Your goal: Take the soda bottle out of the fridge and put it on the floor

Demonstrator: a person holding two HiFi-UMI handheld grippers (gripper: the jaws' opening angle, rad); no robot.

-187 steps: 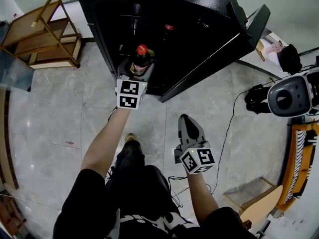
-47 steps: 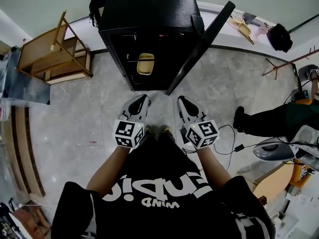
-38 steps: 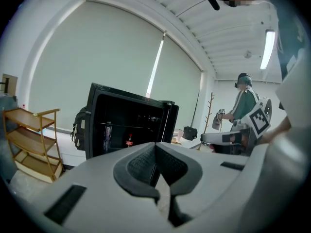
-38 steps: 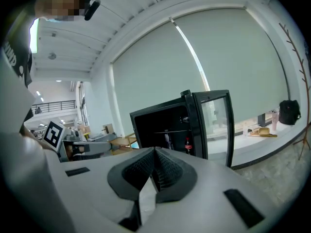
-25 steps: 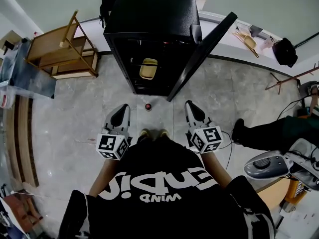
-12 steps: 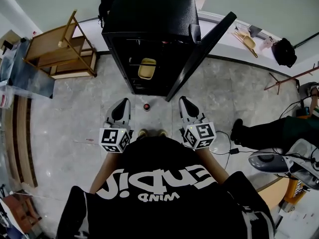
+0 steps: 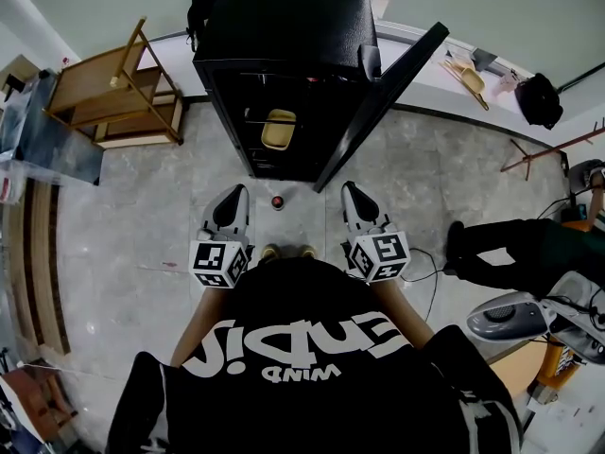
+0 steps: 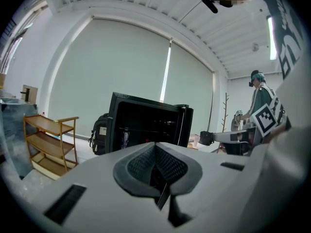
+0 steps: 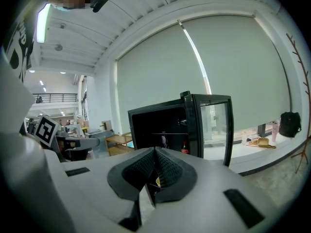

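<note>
A: Left gripper view first: the left gripper [image 8: 155,149] has its jaws pressed together on nothing?

B: Yes. The right gripper [image 9: 154,154] is likewise closed and empty.

A: And the soda bottle?

B: In the head view the soda bottle [image 7: 278,202] stands red cap up on the floor [image 7: 132,225], between the two grippers, just before the open fridge [image 7: 284,26].

A: Finished, then?

B: I judge so. Only the fridge door [image 7: 388,93] stands open, which the task doesn't mention.

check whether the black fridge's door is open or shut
Open. In the head view the black-framed glass door of the black fridge swings out to the right, leaving its dark interior and a tan container exposed.
</note>
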